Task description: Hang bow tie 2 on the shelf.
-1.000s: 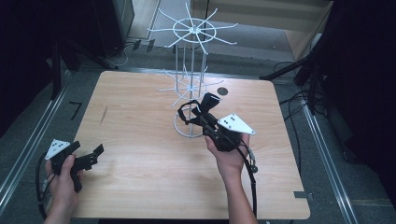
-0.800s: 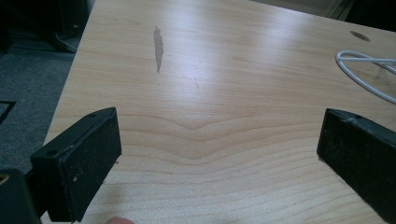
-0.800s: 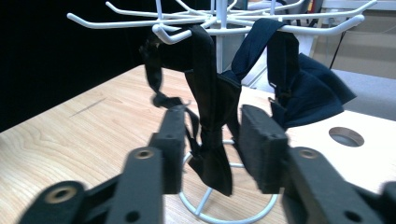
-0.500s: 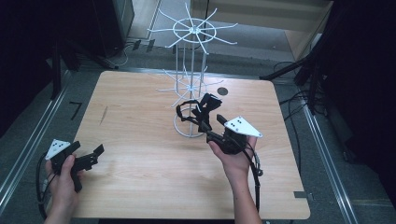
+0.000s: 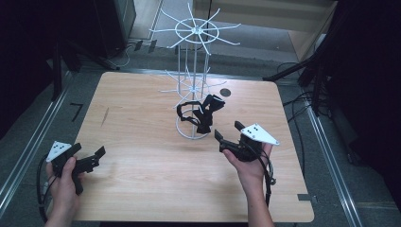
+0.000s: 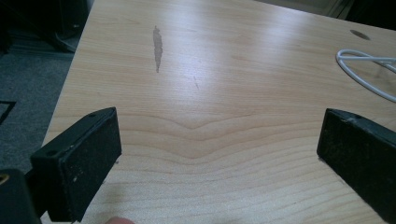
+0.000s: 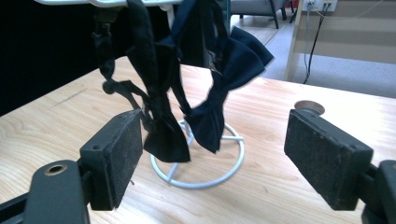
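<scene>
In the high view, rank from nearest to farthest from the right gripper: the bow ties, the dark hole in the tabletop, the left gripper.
1. bow ties: hanging on the white rack, just up-left of the right gripper.
2. dark hole: in the tabletop, behind the rack.
3. left gripper: far across, near the table's left edge.

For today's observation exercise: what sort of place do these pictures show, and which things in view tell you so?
Probably a lab or workshop set up for recording handling tasks, not a shop. A bare wooden table holds a white wire display rack with dark bow ties, cables run across the floor, and dark equipment stands around it.
</scene>
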A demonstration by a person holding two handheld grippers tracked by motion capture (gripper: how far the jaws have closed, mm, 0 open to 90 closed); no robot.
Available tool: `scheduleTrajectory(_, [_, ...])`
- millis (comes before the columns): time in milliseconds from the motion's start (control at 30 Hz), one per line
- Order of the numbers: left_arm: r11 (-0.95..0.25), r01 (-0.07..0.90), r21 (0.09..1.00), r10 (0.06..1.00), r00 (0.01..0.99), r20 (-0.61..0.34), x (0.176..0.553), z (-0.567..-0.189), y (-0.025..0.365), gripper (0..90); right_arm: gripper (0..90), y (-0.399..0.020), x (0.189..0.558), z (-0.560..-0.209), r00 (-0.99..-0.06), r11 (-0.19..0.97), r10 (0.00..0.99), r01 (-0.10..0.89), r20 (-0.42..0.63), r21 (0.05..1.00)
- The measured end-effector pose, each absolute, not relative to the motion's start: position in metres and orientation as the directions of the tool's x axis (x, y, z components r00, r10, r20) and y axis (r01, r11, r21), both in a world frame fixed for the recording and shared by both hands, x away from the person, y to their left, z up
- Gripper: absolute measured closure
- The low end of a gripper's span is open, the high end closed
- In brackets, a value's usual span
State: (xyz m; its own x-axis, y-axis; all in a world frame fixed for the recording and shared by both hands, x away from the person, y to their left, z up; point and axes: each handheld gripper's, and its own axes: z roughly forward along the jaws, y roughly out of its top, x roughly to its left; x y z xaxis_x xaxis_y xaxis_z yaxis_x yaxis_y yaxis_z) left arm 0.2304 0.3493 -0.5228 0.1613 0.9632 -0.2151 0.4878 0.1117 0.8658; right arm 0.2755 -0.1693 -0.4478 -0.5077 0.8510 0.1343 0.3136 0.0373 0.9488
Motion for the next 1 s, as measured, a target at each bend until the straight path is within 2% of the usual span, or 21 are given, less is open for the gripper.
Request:
scheduleTrajectory(433, [0.113,0.488,0.865,0.963,0.162,-0.216,0.231,-0.523,0.349,0.2,10.7,-0.197,0.267,-0.460,-0.495,0.039,0.857,0.335,0.140,0.942])
scheduleTrajectory(1000, [0.108,0.488,0.866,0.964,0.162,-0.212,0.231,-0.523,0.349,0.2,9.8,-0.238,0.253,-0.480,-0.451,0.016,0.876,0.380,0.170,0.925])
